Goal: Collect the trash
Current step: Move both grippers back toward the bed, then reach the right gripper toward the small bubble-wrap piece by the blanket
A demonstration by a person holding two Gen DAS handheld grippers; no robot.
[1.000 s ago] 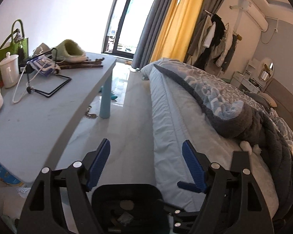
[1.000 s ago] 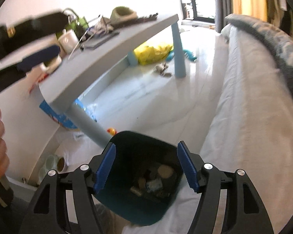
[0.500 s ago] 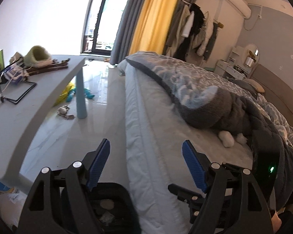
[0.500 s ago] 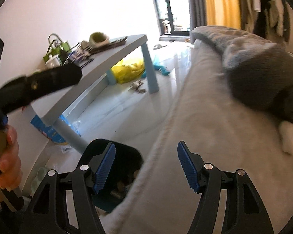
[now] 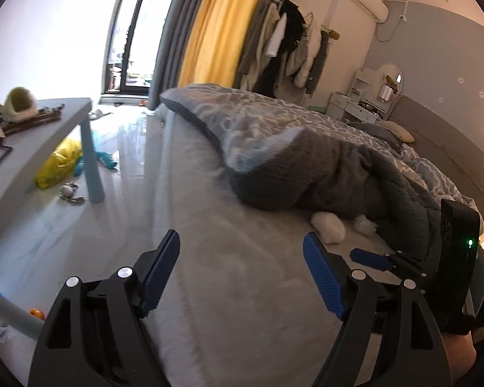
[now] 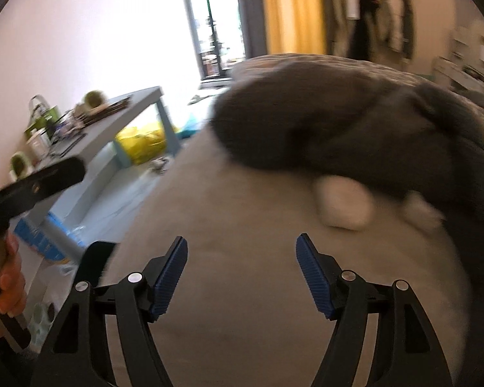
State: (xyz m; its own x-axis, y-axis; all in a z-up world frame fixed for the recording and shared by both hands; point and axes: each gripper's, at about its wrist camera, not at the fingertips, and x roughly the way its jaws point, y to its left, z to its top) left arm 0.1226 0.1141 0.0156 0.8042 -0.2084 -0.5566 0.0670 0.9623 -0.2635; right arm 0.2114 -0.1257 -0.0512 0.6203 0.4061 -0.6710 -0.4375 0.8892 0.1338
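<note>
Left gripper [image 5: 242,271] & right gripper [image 6: 241,274], jaws wide, empty (right's just widened), hung over grey bed sheet [image 5: 242,306]; 2 white crumpled tissue wads [image 5: 328,230] lay ahead by grey fleece blanket [image 5: 306,174].

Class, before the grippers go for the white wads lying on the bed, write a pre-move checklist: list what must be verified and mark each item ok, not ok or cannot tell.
1. Left gripper open, nothing between its pads: ok.
2. Right gripper open and empty; its jaws have just been opening: ok.
3. Larger white wad in sight on the bed sheet, ahead of both grippers: ok.
4. Smaller white wad free of the grey blanket: cannot tell, it lies right at the blanket's edge.
5. Right wrist view sharp enough to aim: not ok, it is blurred.
6. Trash bin beside the bed: ok, only partly visible.
</note>
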